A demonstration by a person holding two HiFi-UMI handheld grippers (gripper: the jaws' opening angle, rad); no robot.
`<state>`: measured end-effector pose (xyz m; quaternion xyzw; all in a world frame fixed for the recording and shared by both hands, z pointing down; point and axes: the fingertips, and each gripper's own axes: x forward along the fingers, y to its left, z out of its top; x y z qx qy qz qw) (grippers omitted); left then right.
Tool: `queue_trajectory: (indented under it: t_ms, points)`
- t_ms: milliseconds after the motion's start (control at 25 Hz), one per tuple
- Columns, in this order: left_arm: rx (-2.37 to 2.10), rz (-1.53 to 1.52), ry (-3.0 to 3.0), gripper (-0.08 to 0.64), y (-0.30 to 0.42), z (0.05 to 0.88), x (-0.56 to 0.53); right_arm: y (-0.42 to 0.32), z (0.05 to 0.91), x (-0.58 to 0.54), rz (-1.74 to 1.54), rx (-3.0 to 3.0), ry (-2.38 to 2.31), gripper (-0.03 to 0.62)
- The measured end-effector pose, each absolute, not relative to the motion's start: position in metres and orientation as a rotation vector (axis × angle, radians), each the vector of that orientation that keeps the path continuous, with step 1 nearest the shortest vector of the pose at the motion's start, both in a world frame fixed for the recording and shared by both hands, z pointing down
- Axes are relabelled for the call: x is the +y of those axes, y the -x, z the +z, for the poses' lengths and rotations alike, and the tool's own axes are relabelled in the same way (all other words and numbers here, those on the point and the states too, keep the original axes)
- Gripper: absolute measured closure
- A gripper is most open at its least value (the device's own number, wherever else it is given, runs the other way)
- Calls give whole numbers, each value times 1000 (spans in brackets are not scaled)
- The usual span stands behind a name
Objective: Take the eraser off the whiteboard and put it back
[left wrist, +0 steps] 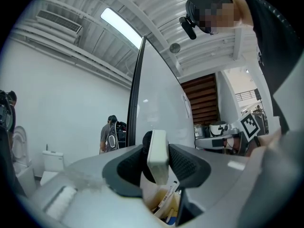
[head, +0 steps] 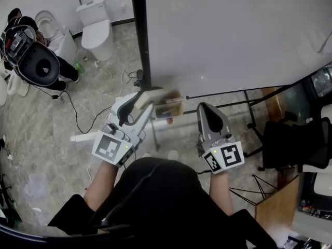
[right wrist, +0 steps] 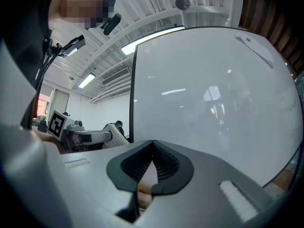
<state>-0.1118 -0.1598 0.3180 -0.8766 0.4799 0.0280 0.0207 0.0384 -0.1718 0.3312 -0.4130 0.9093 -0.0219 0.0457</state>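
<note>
Nearest the person, the left gripper (head: 147, 100) is clamped on the eraser (left wrist: 157, 156), a pale block held on edge with dark felt on its far side. The right gripper (right wrist: 152, 146) has its jaws pressed together on nothing. Just below the eraser a box (head: 172, 108) of pens shows only in part, their print too blurred to read, and beyond it, by the left edge of the whiteboard (head: 233, 35), I cannot tell whether eraser and board touch.
</note>
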Motion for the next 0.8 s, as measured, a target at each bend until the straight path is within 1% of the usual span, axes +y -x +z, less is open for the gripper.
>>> queue_trajectory:
  t_ms: [800]
  points:
    - [1467, 82, 2706, 390, 105, 319, -153, -31, 327, -160, -57, 2795, 1237, 583]
